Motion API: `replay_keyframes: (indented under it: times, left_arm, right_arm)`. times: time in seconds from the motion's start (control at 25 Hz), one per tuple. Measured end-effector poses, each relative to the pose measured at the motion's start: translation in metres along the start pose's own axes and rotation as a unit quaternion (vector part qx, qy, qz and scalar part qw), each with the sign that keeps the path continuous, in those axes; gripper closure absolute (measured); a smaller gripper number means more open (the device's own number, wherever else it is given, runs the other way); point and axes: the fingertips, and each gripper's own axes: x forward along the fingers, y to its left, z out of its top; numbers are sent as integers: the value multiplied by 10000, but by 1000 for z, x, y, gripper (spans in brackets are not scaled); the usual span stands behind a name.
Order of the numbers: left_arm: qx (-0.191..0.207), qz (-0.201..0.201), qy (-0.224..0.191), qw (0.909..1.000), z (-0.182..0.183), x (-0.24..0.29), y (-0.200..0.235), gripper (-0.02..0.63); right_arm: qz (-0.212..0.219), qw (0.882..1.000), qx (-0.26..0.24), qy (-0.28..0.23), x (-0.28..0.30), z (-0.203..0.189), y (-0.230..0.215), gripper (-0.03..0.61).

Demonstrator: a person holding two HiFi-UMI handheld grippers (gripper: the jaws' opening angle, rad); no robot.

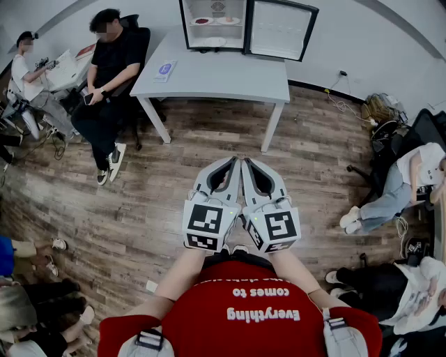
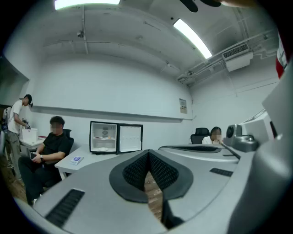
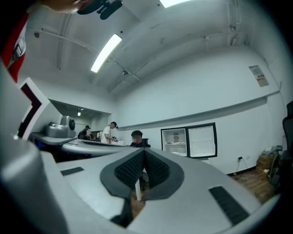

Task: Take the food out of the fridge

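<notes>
At the far left, a person in a white top [image 1: 21,66] was seen seated, and just beside, a person in black clothes [image 1: 111,63] was seated on a black office chair. To their right, a white rectangular table [image 1: 223,80] was set against the far wall, with a small blue-and-white box [image 1: 165,69] laid on its left part. On the table's far edge a small black fridge [image 1: 246,28] was stood, its white-lined door [image 1: 279,29] swung open to the right. The food [image 1: 202,21], on small plates, was kept on the upper shelf inside, and a white plate [image 1: 209,42] was placed on the fridge's floor below. Near, over the brown wooden plank floor [image 1: 153,181], the left gripper [image 1: 233,164] and the right gripper [image 1: 249,164] were held close side by side, aimed toward the fridge and well apart from it. Each pair of jaws was pressed together, with nothing pinched between them. At the right, a person in pale jeans [image 1: 408,174] was seated.
</notes>
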Motion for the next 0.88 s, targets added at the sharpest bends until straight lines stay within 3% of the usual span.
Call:
replay_keyframes:
  times: [0.6, 0.88]
  left_arm:
    - [-89, 301, 197, 9993, -24, 35, 8, 617]
    - [-41, 371, 161, 9992, -20, 72, 50, 617]
  right_arm:
    - [298, 9992, 179, 174, 22, -29, -25, 568]
    - [374, 9991, 153, 158, 77, -33, -38, 568]
